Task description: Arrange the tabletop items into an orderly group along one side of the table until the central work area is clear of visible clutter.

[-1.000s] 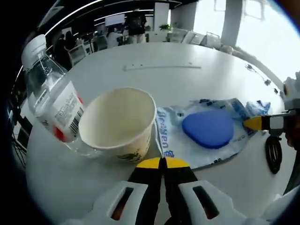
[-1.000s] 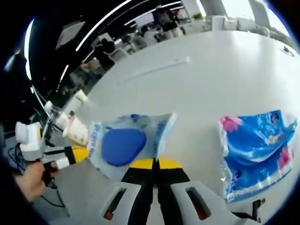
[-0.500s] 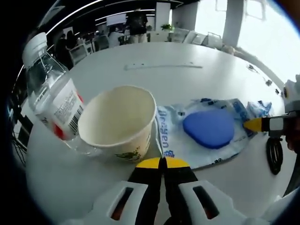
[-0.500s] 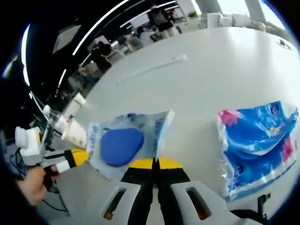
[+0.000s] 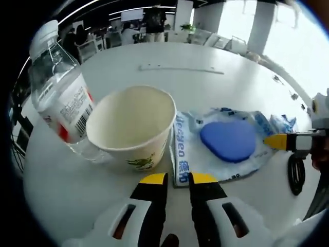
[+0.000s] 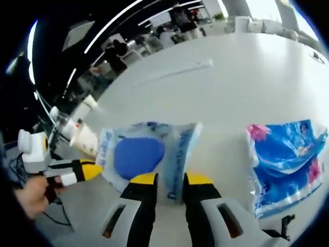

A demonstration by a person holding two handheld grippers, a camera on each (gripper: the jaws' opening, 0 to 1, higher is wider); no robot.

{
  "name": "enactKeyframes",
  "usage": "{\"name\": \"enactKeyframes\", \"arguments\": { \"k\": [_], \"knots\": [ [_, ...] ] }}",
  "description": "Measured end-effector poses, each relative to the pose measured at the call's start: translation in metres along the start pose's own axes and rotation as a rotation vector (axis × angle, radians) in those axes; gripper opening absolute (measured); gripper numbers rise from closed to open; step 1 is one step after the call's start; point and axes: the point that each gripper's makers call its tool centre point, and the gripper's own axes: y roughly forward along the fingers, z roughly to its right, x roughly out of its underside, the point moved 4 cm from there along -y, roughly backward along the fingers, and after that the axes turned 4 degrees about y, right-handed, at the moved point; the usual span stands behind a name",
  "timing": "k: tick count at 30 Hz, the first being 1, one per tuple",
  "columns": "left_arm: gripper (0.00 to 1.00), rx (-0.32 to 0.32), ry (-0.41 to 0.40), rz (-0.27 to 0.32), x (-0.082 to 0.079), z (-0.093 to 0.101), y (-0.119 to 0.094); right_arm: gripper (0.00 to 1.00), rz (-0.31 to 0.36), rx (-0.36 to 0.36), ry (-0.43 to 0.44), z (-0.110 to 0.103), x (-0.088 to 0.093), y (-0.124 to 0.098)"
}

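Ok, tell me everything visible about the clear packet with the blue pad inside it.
The packet is a flat pouch of clear crinkly plastic with blue lettering and a rounded blue pad inside. It lies flat on the white table, beside the paper cup. The left claw has its jaws apart at one edge of it, and in the right gripper view the right claw straddles the opposite edge, also open.

I am working in a large open-plan office. My counter (image 5: pixel 216 62) is a broad white round meeting table. Beyond its far edge, people (image 5: pixel 152 19) stand and sit among desks and office chairs (image 5: pixel 82 51). Long strip lights (image 6: pixel 123 20) run across a dark ceiling. Tall bright windows (image 5: pixel 288 36) line one side, with white columns (image 5: pixel 259 25) between them and a green potted plant (image 5: pixel 185 27) nearby.
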Motion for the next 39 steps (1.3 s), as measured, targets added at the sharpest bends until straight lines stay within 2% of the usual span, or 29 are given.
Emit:
{"name": "enactKeyframes", "arguments": {
  "k": [2, 5, 8, 9, 13, 14, 15, 19, 23, 27, 29, 39],
  "knots": [
    [0.20, 0.007, -0.002, -0.001, 0.001, 0.002, -0.001, 0.33, -0.002, -0.006, -0.059, -0.005, 0.000, 0.001],
    [0.20, 0.013, 0.002, 0.004, 0.002, 0.004, -0.005, 0.45, -0.018, -0.032, -0.096, -0.014, 0.002, 0.001],
    [0.22, 0.025, -0.011, 0.009, 0.004, 0.005, -0.009, 0.46, -0.017, 0.006, -0.186, -0.013, 0.002, -0.006],
    [0.25, 0.047, -0.050, 0.020, 0.004, 0.007, -0.012, 0.47, -0.012, 0.003, -0.192, -0.015, 0.002, -0.008],
    [0.31, 0.037, -0.025, 0.037, 0.010, 0.005, -0.023, 0.54, 0.005, -0.013, -0.208, -0.016, 0.001, -0.014],
    [0.34, 0.050, -0.032, 0.038, 0.012, 0.006, -0.025, 0.58, 0.008, -0.021, -0.211, -0.016, 0.002, -0.015],
    [0.36, 0.064, -0.040, 0.041, 0.012, 0.007, -0.027, 0.62, 0.008, -0.021, -0.210, -0.016, 0.002, -0.017],
    [0.53, 0.055, -0.060, 0.060, 0.012, 0.004, -0.035, 0.71, 0.032, -0.048, -0.245, -0.024, -0.002, -0.024],
    [0.78, 0.028, -0.072, 0.075, 0.010, 0.001, -0.039, 0.78, 0.054, -0.069, -0.263, -0.031, -0.004, -0.031],
    [0.92, 0.029, -0.071, 0.089, 0.006, 0.004, -0.043, 0.87, 0.070, -0.077, -0.256, -0.031, -0.005, -0.039],
    [0.92, 0.034, -0.041, 0.083, 0.004, 0.008, -0.046, 0.88, 0.067, -0.075, -0.256, -0.030, -0.004, -0.042],
    [0.88, 0.057, -0.010, 0.093, -0.008, 0.018, -0.049, 0.86, 0.086, -0.062, -0.248, -0.027, -0.008, -0.051]
  ]
}}
